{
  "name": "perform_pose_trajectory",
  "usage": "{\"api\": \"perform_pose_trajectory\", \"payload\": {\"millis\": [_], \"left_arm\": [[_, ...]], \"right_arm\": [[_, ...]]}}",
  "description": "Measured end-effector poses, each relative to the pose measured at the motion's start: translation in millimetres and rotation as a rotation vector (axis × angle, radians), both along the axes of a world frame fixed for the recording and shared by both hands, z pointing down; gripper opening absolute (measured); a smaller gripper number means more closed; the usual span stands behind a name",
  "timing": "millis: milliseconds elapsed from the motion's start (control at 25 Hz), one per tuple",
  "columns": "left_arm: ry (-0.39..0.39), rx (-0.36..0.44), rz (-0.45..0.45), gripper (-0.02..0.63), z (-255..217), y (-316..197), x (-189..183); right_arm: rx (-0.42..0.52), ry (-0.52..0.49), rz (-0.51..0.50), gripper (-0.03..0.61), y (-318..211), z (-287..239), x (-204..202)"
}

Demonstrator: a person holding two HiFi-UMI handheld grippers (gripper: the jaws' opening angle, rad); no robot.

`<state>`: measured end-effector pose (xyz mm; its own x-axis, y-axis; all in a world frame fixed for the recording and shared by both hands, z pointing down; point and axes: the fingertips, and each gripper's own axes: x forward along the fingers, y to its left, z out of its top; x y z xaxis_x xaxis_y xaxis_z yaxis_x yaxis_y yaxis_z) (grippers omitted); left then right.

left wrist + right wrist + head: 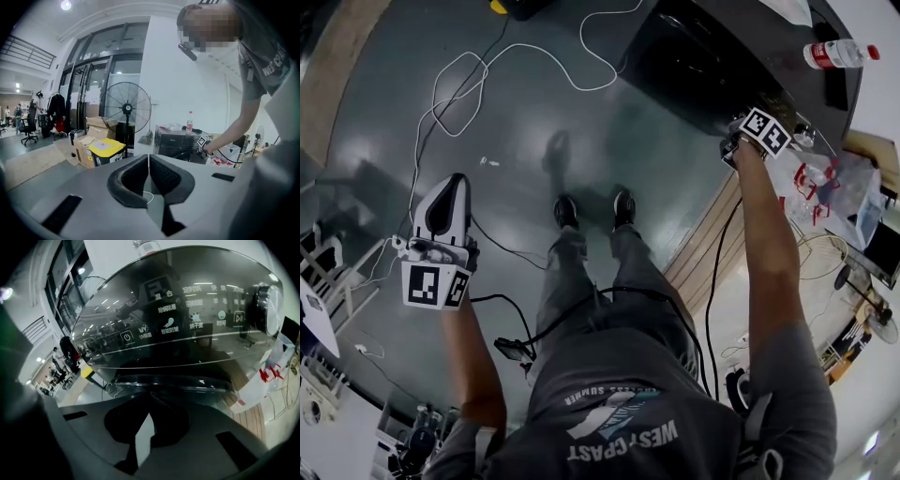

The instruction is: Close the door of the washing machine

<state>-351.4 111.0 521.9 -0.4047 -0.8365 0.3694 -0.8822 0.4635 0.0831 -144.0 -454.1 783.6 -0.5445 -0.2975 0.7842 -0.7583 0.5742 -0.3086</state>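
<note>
Upper right of the head view: right gripper hard up against the front edge of the dark washing machine, arm stretched out toward it. Fingers shut tip to tip, nothing visibly between them.

Seen through the right gripper view alone: right gripper tips nosed in just beneath the door, a dark curved rim running left to right across the frame, square across the line of the fingers. Above it, filling the frame, the glossy control panel, with a knob at the far right. No telling from here whether the tips touch the rim or merely sit just below it, nor how far the door stands from its latch.

Left gripper well apart at the left of the head view, over bare floor and loose cables; plainly the farther hand. Left gripper fingers closed together and empty, aimed past a fan.

Shown only from that side: the machine as a whole box at centre right, a bottle on top. Likely next: a push on the rim, straight in toward the machine.
</note>
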Motion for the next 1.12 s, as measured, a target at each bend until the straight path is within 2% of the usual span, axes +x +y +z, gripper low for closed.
{"api": "perform_pose_trajectory", "payload": {"millis": [560, 760, 920, 1120], "left_arm": [[-0.035, 0.004, 0.009, 0.025, -18, 9, 5], [-0.068, 0.033, 0.01, 0.025, -46, 8, 11], [-0.099, 0.05, -0.004, 0.025, -70, 14, 11], [-0.137, 0.064, -0.004, 0.025, -103, 18, 18]], "right_arm": [[-0.049, 0.017, 0.067, 0.029, -1, -1, -6], [-0.053, -0.039, 0.077, 0.029, 8, -29, -11], [-0.035, -0.123, 0.036, 0.029, 28, -66, -23], [0.025, -0.245, -0.104, 0.029, 65, -138, -52]]}}
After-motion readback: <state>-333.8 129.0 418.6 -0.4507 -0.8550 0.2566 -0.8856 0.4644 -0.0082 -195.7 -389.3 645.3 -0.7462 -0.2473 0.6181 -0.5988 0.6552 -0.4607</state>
